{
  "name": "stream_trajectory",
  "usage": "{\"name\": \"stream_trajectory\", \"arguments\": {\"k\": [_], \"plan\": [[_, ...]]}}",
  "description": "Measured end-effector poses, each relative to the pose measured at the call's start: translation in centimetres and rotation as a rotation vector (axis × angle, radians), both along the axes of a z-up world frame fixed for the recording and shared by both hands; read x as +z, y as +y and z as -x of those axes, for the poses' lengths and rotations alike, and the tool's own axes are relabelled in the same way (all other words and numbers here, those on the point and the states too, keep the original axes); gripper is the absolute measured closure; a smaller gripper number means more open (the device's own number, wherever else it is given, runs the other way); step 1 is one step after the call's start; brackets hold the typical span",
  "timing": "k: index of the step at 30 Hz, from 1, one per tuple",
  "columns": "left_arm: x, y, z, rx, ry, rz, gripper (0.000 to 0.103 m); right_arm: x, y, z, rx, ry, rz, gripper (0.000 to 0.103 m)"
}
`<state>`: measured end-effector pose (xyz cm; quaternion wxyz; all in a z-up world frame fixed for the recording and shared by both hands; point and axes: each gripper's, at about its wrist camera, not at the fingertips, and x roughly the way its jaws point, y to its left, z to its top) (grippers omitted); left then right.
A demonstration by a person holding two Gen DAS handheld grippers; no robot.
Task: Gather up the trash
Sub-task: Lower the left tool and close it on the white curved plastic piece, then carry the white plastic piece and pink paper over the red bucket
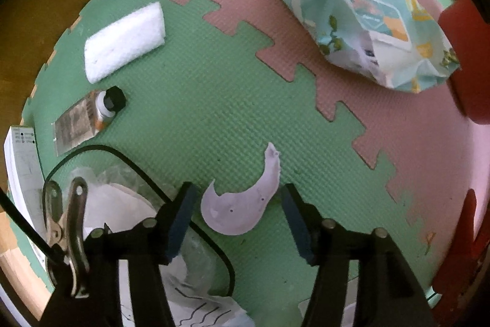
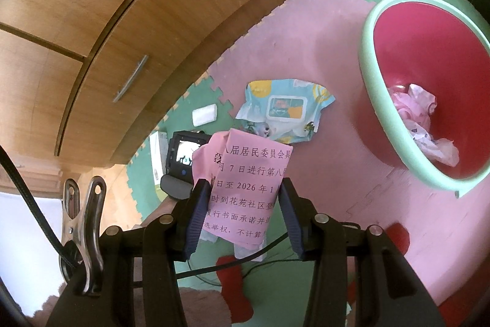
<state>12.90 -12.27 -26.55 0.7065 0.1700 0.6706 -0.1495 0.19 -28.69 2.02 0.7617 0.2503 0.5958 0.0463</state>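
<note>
While right gripper (image 2: 242, 204) clamps pink notice (image 2: 249, 189) short of bin (image 2: 375, 100), left gripper (image 1: 239, 213) hovers, jaws apart, straddling white scrap (image 1: 242, 207) on mat (image 1: 190, 100). Next: lower, pinch.

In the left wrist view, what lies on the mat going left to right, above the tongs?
White box → tube → white sponge → crescent scrap → wipes pack.

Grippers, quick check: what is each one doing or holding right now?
Left gripper: open, nothing gripped, a pale curved scrap on the mat between its fingers.
Right gripper: shut on the pink printed paper.
</note>
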Motion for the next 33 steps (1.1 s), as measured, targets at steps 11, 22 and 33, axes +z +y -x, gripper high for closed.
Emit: {"name": "stream_trajectory", "arguments": {"k": [11,22,33], "plan": [[1.8,-0.6,0.6,0.010,-0.006,0.029,0.059,0.3,0.0,0.1,-0.003,-0.010,-0.003,0.056],[9.2,-1.3,0.7,0.097,-0.067,0.183,0.059,1.8,-0.1,0.3,0.004,-0.049,-0.012,0.056],[16.9,-3.5,2.0,0.090,-0.152,0.254,0.059,3.5,-1.1,1.7,-0.006,-0.107,0.015,0.056]]}}
